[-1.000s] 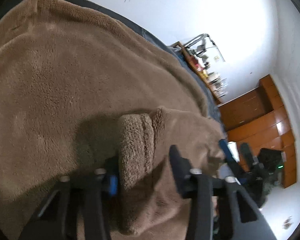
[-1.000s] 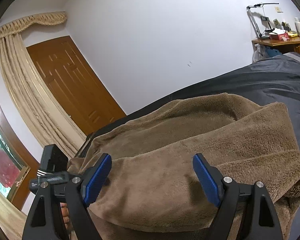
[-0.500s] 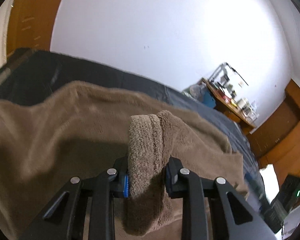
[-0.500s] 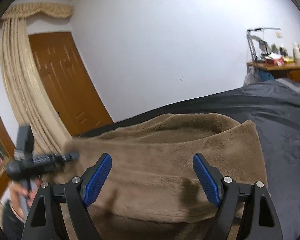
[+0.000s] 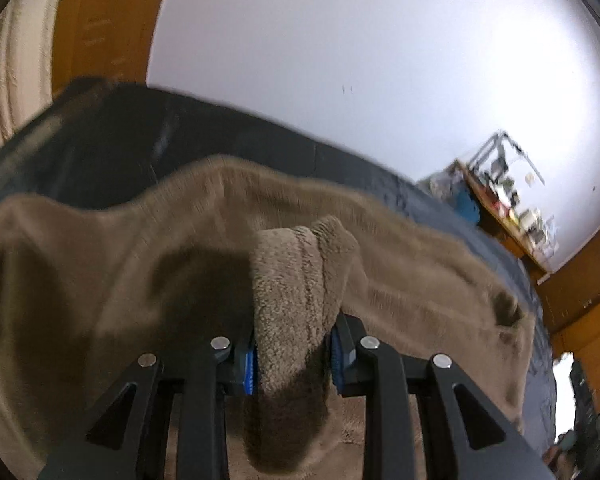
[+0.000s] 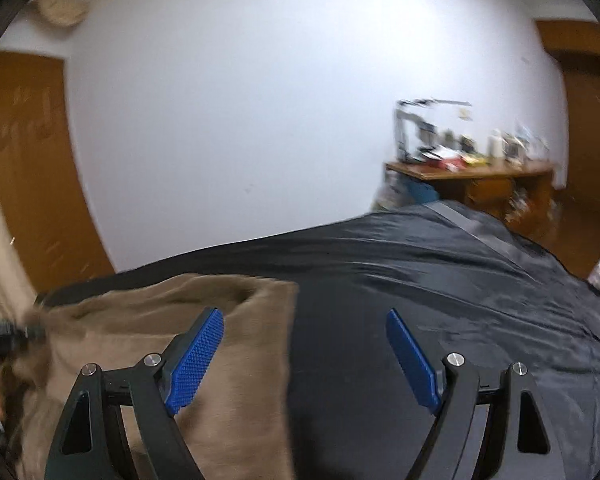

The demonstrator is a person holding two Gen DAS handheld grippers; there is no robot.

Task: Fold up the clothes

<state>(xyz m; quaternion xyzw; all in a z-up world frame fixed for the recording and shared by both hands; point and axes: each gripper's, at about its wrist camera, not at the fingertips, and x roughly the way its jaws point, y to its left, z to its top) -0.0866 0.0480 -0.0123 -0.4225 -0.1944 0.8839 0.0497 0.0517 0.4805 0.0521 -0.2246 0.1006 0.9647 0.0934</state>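
Left wrist: left gripper [image 5: 294, 354] clamped on a bunched fold of brown fleece garment [image 5: 100, 280], spread over dark bedcover [image 5: 112, 140] beyond.

Right wrist: right gripper [image 6: 304, 354] jaws wide apart, empty; garment at near left, bedcover right.

Dim room, bright glare on the wall, motion blur, fisheye-curved dark edges.

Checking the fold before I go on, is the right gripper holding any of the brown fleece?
No, the right gripper is open, its blue pads wide apart with nothing between them, and the brown fleece lies under its left finger only.
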